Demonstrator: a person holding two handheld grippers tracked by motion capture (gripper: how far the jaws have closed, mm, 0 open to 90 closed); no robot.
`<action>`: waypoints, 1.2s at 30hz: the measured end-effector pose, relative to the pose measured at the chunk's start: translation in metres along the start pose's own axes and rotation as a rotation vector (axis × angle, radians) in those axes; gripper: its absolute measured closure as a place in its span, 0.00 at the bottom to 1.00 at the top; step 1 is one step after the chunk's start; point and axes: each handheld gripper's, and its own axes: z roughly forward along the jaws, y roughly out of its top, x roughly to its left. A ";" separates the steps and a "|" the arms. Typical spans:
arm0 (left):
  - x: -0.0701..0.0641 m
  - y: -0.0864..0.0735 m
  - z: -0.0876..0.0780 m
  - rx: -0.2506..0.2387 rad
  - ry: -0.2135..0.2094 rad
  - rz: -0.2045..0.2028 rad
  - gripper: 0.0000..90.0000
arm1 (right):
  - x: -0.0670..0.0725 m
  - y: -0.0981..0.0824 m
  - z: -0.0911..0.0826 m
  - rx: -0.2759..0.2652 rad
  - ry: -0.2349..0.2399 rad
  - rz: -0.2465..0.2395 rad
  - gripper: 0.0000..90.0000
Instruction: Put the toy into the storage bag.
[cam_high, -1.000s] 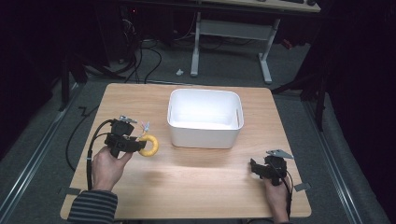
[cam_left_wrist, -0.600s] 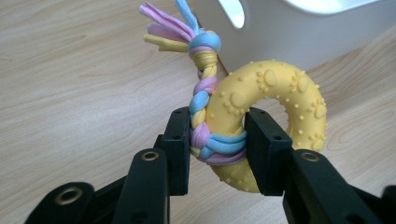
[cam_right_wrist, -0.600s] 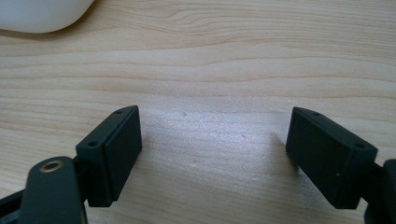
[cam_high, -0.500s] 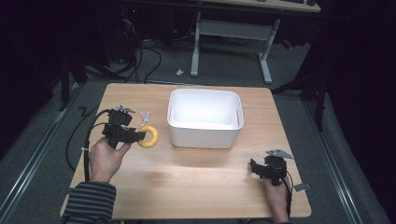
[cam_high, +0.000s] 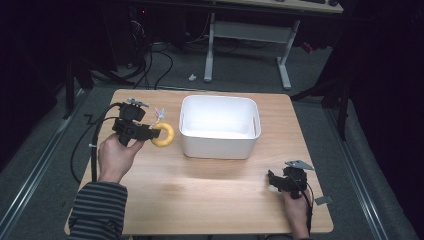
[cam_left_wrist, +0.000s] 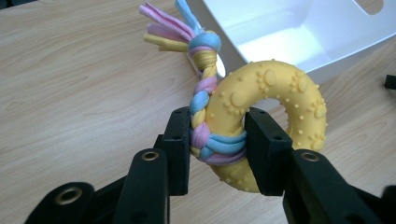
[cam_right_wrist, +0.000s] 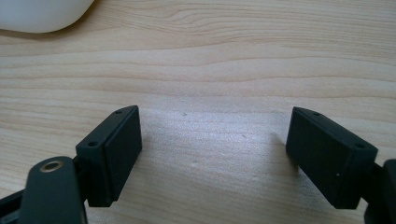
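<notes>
High view shows the left gripper (cam_high: 150, 131) holding a yellow knobbly rubber ring toy with a braided pastel rope (cam_high: 163, 134) just beside the left wall of the white rectangular plastic bin (cam_high: 220, 146), which sits toward the far middle of the light wooden worktop (cam_high: 200, 200). Judging by that, the pick-up is done: the toy is in hand and seems lifted clear of the wood, though how high is hard to tell. What is left, as I read it, is to carry it over the bin's rim and let it go inside; the bin looks empty. In the left gripper view the jaws are closed on the ring (cam_left_wrist: 261, 126) at the spot where the pink, blue and yellow rope (cam_left_wrist: 205, 107) wraps round it, one pad against the braid and the other inside the ring's hole, with the frayed tassel ends pointing away. The right gripper (cam_high: 276, 181) rests low near the front right of the worktop, well apart from the bin; its jaws stand wide open over bare wood, holding nothing.
</notes>
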 end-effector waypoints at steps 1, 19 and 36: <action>-0.001 0.003 0.000 -0.001 0.002 0.006 0.70 | 0.000 0.000 0.000 0.001 0.000 0.004 0.20; -0.021 0.044 0.007 -0.014 -0.031 0.059 0.70 | 0.000 0.000 0.000 0.000 0.001 -0.003 0.20; -0.043 0.079 0.028 0.006 -0.053 0.113 0.70 | 0.000 0.000 0.000 0.000 0.002 -0.004 0.20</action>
